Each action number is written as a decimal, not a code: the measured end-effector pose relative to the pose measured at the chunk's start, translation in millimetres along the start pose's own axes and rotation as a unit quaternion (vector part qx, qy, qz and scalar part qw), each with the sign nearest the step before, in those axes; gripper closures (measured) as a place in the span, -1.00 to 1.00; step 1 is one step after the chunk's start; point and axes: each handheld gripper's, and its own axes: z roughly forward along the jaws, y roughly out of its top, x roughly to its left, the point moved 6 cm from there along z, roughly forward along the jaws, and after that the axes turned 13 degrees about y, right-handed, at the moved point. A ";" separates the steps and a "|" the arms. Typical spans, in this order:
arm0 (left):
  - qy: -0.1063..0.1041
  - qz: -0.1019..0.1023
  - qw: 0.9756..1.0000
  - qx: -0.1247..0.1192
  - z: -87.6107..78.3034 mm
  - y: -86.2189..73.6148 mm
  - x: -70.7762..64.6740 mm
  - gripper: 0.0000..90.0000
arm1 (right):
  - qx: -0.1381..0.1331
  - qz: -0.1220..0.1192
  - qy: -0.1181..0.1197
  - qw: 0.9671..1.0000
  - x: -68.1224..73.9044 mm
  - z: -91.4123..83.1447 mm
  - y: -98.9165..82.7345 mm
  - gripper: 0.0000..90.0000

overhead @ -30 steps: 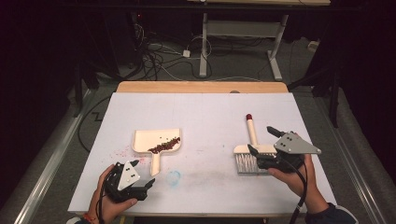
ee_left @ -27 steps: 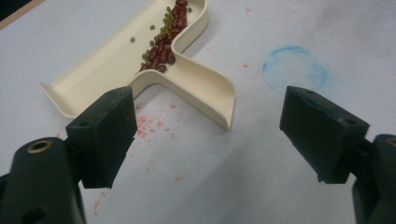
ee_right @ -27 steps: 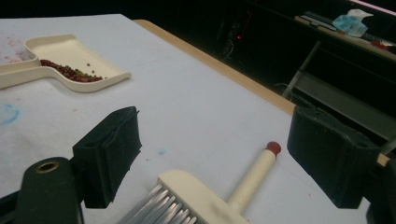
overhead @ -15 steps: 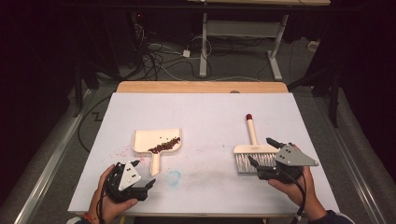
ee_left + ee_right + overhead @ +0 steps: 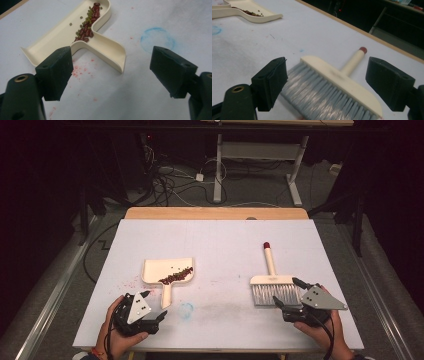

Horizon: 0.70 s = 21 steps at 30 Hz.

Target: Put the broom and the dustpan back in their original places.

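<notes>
A cream dustpan [image 5: 167, 270] lies left of centre on the white table, holding a line of red and green beans [image 5: 176, 275]; its handle points toward the front. My left gripper [image 5: 154, 305] is open just in front of that handle, and in the left gripper view the handle end [image 5: 112, 53] lies between the spread jaws of my left gripper [image 5: 112, 60]. A brush [image 5: 275, 287] with grey bristles and a red-tipped cream handle lies on the right. My right gripper [image 5: 286, 291] is open at the bristles' front right corner. In the right gripper view, the brush [image 5: 337, 80] sits between and just beyond my right gripper [image 5: 329, 72].
The white table top [image 5: 220, 240] has a wooden strip [image 5: 215, 213] along its far edge. A faint blue ring [image 5: 186, 310] marks the sheet near the dustpan handle, and red specks [image 5: 127, 282] lie left of the pan. Cables and desk legs fill the dark floor behind.
My right gripper has drawn back toward the front edge, away from the brush head, still open. The left gripper, dustpan and brush have stayed in place.
</notes>
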 end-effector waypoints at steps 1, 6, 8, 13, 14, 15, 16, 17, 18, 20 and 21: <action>-0.001 0.000 1.000 0.000 0.3 -0.1 0.1 -0.58 | 0.000 0.002 0.000 1.000 -0.1 -0.8 -1.9 -0.60; -0.005 0.000 1.000 0.003 2.6 -0.5 -0.5 -0.58 | 0.011 0.009 -0.007 1.000 -0.1 -6.3 -15.4 -0.60; -0.007 -0.001 1.000 0.003 4.0 -0.1 -1.1 -0.58 | 0.012 0.013 -0.007 1.000 -0.3 -8.7 -20.5 -0.60; -0.003 -0.004 1.000 0.000 6.8 2.3 -0.1 -0.58 | 0.022 0.023 -0.013 0.999 -0.7 -13.1 -34.0 -0.59; -0.004 -0.004 1.000 0.000 7.1 2.5 -0.4 -0.58 | 0.026 0.028 -0.012 0.999 -0.2 -13.3 -37.3 -0.59; -0.004 -0.003 1.000 0.000 7.4 2.5 -0.6 -0.58 | 0.028 0.028 -0.009 0.999 0.3 -12.9 -39.5 -0.59; -0.003 -0.003 1.000 0.001 7.6 2.5 -0.8 -0.58 | 0.029 0.028 -0.009 0.999 0.9 -12.7 -40.8 -0.59; -0.003 -0.005 1.000 0.000 7.5 2.4 -0.8 -0.58 | 0.033 0.028 -0.007 0.999 2.2 -12.0 -42.5 -0.59; -0.005 -0.006 1.000 0.001 7.4 2.3 -0.8 -0.58 | 0.036 0.026 -0.004 0.999 2.9 -10.9 -43.2 -0.59; -0.003 -0.008 1.000 0.001 7.0 2.5 -0.3 -0.58 | 0.035 0.026 -0.001 0.999 4.1 -9.8 -42.4 -0.59; -0.004 -0.012 1.000 -0.002 6.8 3.0 -0.3 -0.58 | 0.036 0.026 -0.002 0.999 4.3 -9.5 -42.2 -0.59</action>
